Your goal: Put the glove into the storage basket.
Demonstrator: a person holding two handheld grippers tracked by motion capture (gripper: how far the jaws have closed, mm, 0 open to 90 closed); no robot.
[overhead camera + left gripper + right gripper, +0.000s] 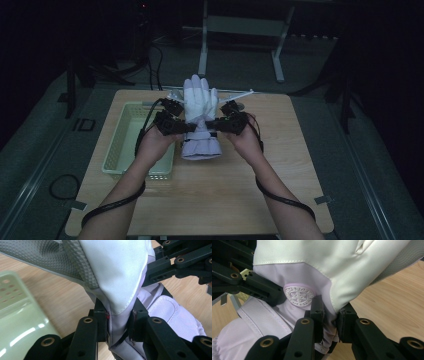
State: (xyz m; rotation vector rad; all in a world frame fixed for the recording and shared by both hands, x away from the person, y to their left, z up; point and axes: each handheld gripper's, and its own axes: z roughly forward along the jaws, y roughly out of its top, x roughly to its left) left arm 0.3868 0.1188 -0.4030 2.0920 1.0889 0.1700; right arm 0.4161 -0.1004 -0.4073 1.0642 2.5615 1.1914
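Note:
A white and pale lilac winter glove (pixel 200 110) lies in the middle of the wooden table, fingers pointing away, cuff (pixel 201 148) toward me. My left gripper (pixel 189 128) pinches the glove's wrist from the left, and my right gripper (pixel 212 125) pinches it from the right. In the left gripper view the jaws are shut on a fold of the glove (pixel 120 315), grey textured palm fabric (pixel 50 260) above. In the right gripper view the jaws hold the fabric (pixel 330 315) beside a round embossed badge (pixel 298 295). The opposite gripper (pixel 259 287) shows behind.
A pale green plastic basket (pixel 120 145) stands on the table (pixel 280 165) just left of the glove, close to my left hand. A white rod-like frame (pixel 245 93) lies behind the glove at the far edge. Dark floor and table legs surround the table.

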